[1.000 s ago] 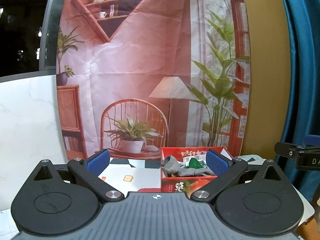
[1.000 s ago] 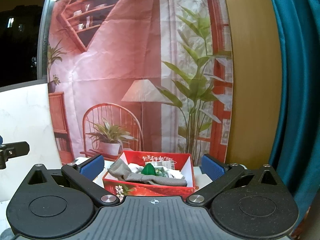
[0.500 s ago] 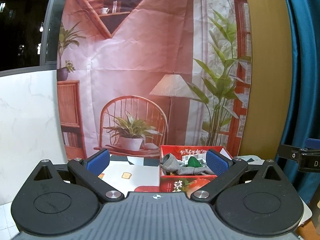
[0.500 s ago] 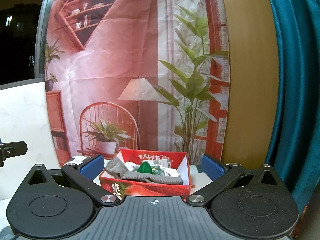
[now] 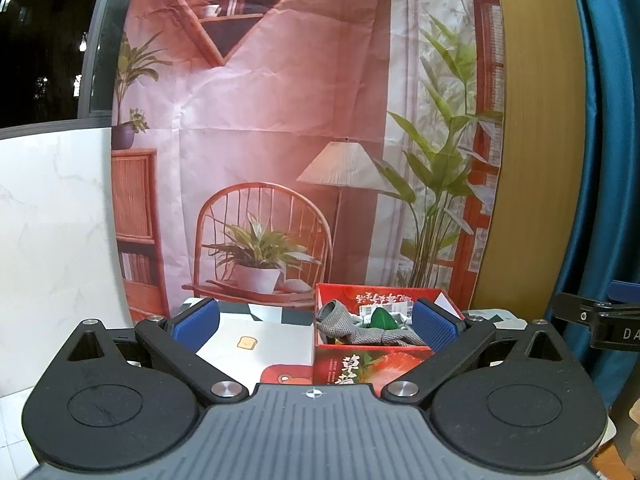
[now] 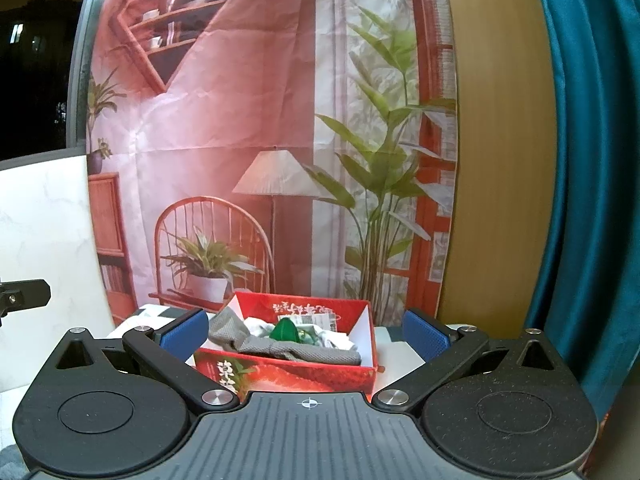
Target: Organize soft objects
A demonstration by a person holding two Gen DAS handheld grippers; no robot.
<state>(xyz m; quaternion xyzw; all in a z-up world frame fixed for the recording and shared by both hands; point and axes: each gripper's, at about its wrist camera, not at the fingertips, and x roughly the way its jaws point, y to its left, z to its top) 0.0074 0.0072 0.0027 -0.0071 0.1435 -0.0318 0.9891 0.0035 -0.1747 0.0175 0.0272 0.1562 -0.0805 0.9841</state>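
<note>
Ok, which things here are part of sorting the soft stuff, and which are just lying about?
Part of the job:
- red box
- grey sock draped in the box
- white cloth in the box
- left gripper and right gripper, both open and empty

Just lying about:
- green object in the box, too small to identify
- printed backdrop
- patterned mat
- teal curtain

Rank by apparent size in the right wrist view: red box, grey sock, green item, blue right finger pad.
1. Red box
2. Grey sock
3. Blue pad, though it sits nearer the camera, so its rank is unsure
4. Green item, partly buried
</note>
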